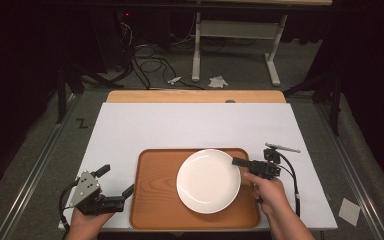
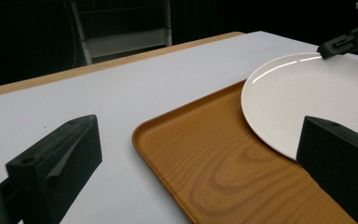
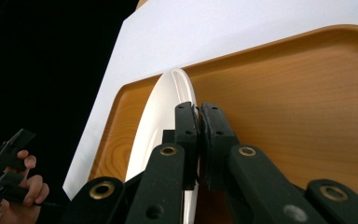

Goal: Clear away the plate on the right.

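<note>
Lying across most of the desk [image 1: 190, 125], a white sheet, with a strip of bare wood showing along the far edge. Sitting on the near middle of that sheet, a wooden tray [image 1: 150, 200] with rounded corners and a raised lip, its grain plain in the left gripper view [image 2: 205, 158]. Resting inside the tray, toward its right half, a round white plate [image 1: 207, 181], its right rim reaching close to the tray's lip (seen nearly edge-on in the right gripper view [image 3: 168, 93]). Coming in from the bottom right, a hand [image 1: 270, 192] holding the right tongs [image 1: 236, 161], clamped tight on the plate's upper right rim, with the two black jaws pressing together over the thin white edge [image 3: 198, 135]. Hovering at the bottom left, just beside the tray's left edge, the left tongs [image 1: 116, 181] spread wide and gripping nothing, one jaw over the white sheet and the other over the tray's near corner. Lying apart on the sheet just beyond the right tongs, a small grey flat piece [image 1: 282, 147], too small to identify.
</note>
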Demonstrator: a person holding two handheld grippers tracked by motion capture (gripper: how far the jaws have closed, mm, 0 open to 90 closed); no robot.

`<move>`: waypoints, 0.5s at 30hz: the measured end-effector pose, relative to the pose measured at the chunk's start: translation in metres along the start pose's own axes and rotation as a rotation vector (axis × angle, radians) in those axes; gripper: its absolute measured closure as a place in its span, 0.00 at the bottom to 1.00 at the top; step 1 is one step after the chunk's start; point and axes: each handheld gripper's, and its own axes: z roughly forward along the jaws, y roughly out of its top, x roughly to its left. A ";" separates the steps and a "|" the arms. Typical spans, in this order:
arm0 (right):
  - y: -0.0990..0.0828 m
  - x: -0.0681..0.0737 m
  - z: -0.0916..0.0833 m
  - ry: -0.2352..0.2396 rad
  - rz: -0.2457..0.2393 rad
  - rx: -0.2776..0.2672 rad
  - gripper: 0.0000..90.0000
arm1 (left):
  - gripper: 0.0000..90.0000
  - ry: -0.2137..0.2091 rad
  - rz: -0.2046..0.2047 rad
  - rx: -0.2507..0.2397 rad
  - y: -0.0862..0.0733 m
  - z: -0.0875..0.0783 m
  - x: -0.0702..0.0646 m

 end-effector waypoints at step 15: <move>0.000 -0.007 -0.011 -0.052 -0.053 0.034 0.99 | 0.01 -0.007 0.004 0.017 -0.001 0.002 0.000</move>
